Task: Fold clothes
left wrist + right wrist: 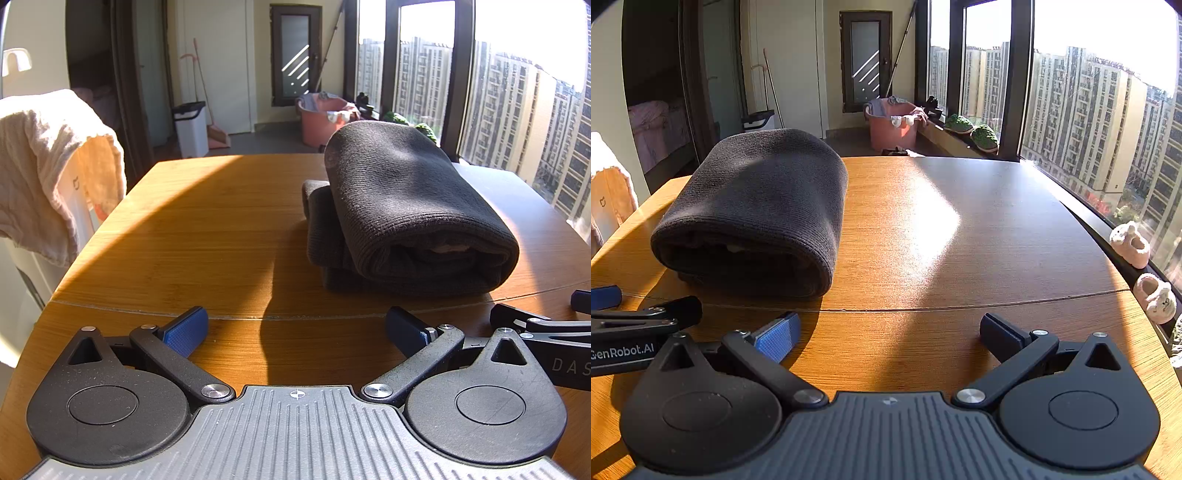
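A dark grey knitted garment [406, 206] lies folded in a thick bundle on the wooden table [207, 229]. In the right wrist view it [757, 206] lies at the left of the table [960, 236]. My left gripper [295, 328] is open and empty, low over the table's near edge, to the left of and short of the bundle. My right gripper [890, 336] is open and empty, near the front edge, to the right of the bundle. The two grippers sit side by side; the right one shows at the left view's right edge [543, 328].
A pale cloth [55, 162] hangs over a white unit left of the table. A pink laundry tub [325, 118] and a white bin [190, 127] stand on the floor beyond. Windows run along the right, with small slippers [1130, 243] on the sill.
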`<state>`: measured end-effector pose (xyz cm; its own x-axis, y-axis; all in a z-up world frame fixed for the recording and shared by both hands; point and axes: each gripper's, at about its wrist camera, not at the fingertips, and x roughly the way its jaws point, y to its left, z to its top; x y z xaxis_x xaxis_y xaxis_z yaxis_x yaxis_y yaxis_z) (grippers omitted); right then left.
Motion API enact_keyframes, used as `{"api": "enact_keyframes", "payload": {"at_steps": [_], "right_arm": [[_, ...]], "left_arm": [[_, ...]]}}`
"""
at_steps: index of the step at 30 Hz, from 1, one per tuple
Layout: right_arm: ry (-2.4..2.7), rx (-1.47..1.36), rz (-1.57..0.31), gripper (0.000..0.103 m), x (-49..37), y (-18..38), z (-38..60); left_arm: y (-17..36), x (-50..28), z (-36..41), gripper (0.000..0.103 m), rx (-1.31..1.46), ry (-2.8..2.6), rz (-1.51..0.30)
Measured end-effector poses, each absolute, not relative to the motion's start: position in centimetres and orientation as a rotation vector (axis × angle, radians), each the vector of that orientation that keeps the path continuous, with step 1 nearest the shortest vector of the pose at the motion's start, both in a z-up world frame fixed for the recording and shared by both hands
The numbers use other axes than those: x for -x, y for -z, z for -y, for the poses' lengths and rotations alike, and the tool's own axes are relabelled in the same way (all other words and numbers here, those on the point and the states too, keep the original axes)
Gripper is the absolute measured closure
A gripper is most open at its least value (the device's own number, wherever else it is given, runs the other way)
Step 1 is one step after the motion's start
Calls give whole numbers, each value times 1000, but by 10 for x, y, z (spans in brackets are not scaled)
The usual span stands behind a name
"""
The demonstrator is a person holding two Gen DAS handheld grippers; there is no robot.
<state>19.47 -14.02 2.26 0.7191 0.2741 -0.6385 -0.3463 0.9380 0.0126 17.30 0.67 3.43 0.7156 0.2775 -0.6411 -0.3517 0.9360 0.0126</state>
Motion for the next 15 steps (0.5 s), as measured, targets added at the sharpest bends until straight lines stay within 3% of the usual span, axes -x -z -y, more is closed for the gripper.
{"api": "enact_keyframes", "payload": {"at_steps": [15], "right_arm": [[-344,110,-688,0,-194,-23,141]], "left_arm": [[-35,-172,-7,0,113,-349,-691]]}}
